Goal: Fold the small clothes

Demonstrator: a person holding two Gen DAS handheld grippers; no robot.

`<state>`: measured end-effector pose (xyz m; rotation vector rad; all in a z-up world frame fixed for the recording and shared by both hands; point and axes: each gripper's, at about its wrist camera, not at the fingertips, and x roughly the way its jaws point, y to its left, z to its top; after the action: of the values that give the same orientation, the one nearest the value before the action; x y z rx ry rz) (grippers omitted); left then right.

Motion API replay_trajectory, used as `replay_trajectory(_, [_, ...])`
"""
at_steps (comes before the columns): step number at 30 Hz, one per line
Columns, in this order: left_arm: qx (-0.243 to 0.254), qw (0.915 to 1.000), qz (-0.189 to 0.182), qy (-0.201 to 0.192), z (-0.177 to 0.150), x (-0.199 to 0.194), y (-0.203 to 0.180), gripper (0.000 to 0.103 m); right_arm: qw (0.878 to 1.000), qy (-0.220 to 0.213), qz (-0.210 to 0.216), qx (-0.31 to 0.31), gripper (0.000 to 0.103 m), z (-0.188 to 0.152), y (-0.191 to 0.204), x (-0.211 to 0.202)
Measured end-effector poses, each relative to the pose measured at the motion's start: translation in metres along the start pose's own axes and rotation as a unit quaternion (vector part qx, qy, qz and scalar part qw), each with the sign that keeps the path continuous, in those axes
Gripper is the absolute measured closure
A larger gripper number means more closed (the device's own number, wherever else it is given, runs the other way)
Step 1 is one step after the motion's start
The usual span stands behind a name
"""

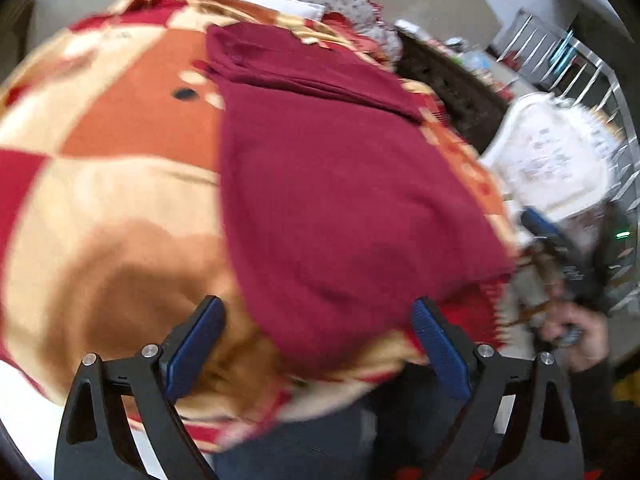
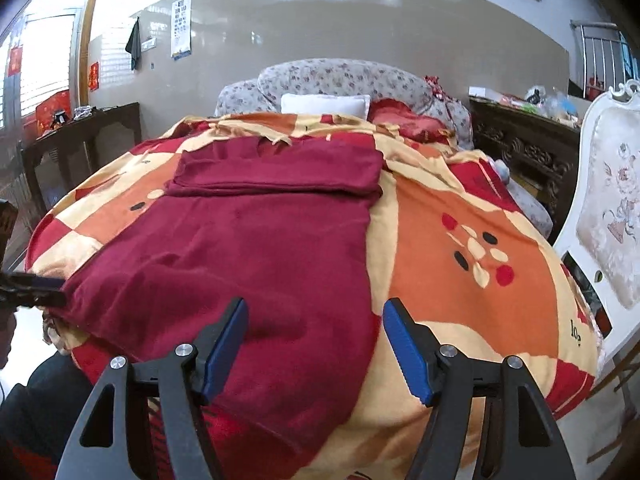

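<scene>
The right gripper [image 2: 314, 344] stands with its blue pads well apart and nothing between them, poised over the near hem of the maroon garment [image 2: 256, 240] without pressing on it. The left gripper [image 1: 318, 344] is spread wider still, also empty, its pads straddling the garment's near edge (that view is smeared, so actual contact cannot be made out). In the right wrist view its dark tip [image 2: 36, 290] shows at the garment's left corner.

The garment lies flat on the patterned blanket [image 2: 460, 208] covering the bed, its far end already doubled over into a band, sleeves tucked in.

The main risk, as I judge it, is a pinch that gathers the blanket together with the knit, since both are soft and lie flush; lifting would then drag the bedding and spoil the fold. An uneven grab at the two corners could also skew the next fold, or loosen the far band.
</scene>
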<state>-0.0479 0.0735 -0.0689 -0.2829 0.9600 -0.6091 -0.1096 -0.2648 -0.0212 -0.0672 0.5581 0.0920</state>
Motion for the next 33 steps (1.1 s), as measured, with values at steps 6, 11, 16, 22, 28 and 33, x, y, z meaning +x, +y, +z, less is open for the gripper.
replay_trajectory(6, [-0.049, 0.9961, -0.07, -0.022, 0.005, 0.005, 0.006, 0.009, 1.0, -0.023, -0.001, -0.004, 0.029, 0.003, 0.008, -0.007])
replay_trajectory(11, [-0.11, 0.984, -0.135, -0.038, 0.008, 0.005, 0.018, 0.018, 1.0, -0.027, -0.006, 0.004, 0.029, 0.002, 0.002, -0.012])
replay_trajectory(16, [-0.107, 0.9857, -0.129, -0.021, -0.004, 0.005, 0.015, 0.036, 0.999, -0.018, -0.019, 0.026, 0.029, -0.002, -0.011, -0.015])
replay_trajectory(22, [-0.052, 0.9968, -0.04, -0.045, 0.008, 0.005, 0.002, 0.055, 0.998, 0.004, -0.029, 0.059, 0.029, -0.016, -0.035, -0.024])
replay_trajectory(28, [-0.005, 0.9983, 0.028, -0.051, 0.005, 0.009, -0.009, 0.079, 0.988, 0.028, 0.06, 0.137, 0.034, -0.04, -0.055, -0.031])
replay_trajectory(33, [-0.016, 0.9979, 0.03, -0.055, 0.001, 0.005, 0.0, 0.086, 0.976, 0.065, 0.119, 0.168, 0.06, -0.064, -0.05, -0.011])
